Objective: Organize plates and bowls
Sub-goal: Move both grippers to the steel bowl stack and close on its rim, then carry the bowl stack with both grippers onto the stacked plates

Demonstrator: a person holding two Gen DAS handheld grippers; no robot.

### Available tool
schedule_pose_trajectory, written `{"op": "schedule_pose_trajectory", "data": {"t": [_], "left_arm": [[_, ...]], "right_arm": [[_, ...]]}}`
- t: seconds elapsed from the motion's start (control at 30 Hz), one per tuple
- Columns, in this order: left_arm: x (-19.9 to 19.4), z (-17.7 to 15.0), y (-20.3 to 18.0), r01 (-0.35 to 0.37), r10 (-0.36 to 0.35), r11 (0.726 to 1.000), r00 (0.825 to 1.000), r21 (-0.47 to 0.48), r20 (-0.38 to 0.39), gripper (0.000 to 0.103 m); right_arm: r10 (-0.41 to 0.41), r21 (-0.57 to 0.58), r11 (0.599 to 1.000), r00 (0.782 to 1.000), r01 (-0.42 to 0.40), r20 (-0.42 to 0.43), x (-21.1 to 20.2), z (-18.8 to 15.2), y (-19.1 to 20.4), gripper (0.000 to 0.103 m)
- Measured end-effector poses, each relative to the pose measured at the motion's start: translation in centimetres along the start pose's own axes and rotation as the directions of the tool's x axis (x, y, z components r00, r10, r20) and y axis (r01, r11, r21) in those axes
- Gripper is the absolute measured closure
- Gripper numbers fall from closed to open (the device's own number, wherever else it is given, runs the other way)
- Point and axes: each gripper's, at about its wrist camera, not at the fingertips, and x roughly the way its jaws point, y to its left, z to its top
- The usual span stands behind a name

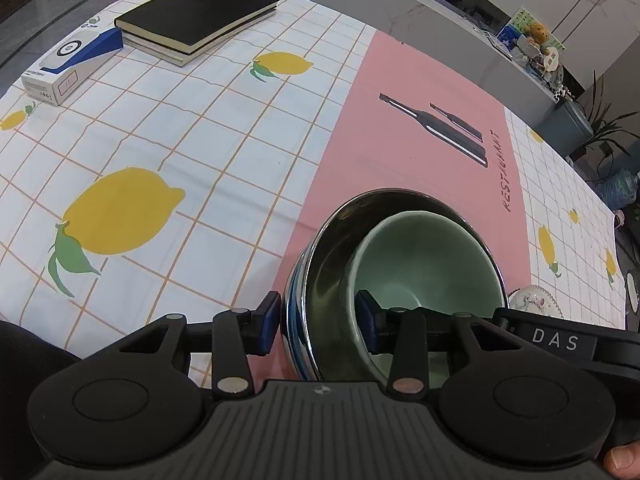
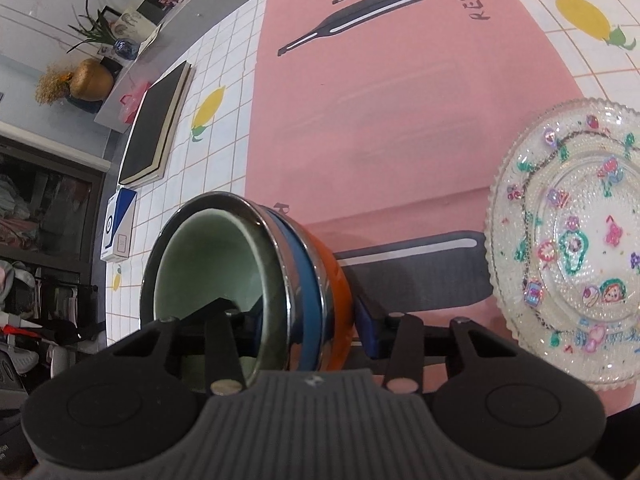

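A steel bowl with a blue and orange outside [image 1: 320, 280] [image 2: 316, 288] holds a pale green ceramic bowl [image 1: 424, 260] [image 2: 204, 264] nested inside it. Both grippers hold this stack above the pink placemat [image 1: 400, 152] [image 2: 380, 112]. My left gripper [image 1: 318, 320] is shut on the rims of the two bowls, one finger outside, one inside. My right gripper [image 2: 308, 328] is shut on the opposite rim the same way. A clear glass plate with colourful drawings [image 2: 572, 240] lies on the table to the right; its edge shows in the left wrist view [image 1: 536, 300].
Lemon-print checked tablecloth [image 1: 180, 140] covers the table. A stack of black books [image 1: 196, 12] [image 2: 154, 128] and a blue-white box [image 1: 68, 64] [image 2: 120, 228] lie at the far side. Shelves, plants and clutter stand beyond the table edges.
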Motion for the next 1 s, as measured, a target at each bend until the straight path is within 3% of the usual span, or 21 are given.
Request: {"op": "schedule_pose_trajectory", "data": {"t": [0.47,1.0], "left_arm": [[-1.3,0.3,-1.6,0.007,-0.008,1.0,1.0,0.025,0.021,0.058],[-0.2,-1.2,-13.2,0.146,-0.144,0.974,0.989,0.176,-0.027,0.058]], "right_arm": [[0.017,0.0,1.0,0.999,-0.017,0.027,-2.3,0.2,-0.4,0.061],[-0.049,0.058,0.997,0.986,0.041,0.161,-12.5,2.1,-8.6,0.061]]}}
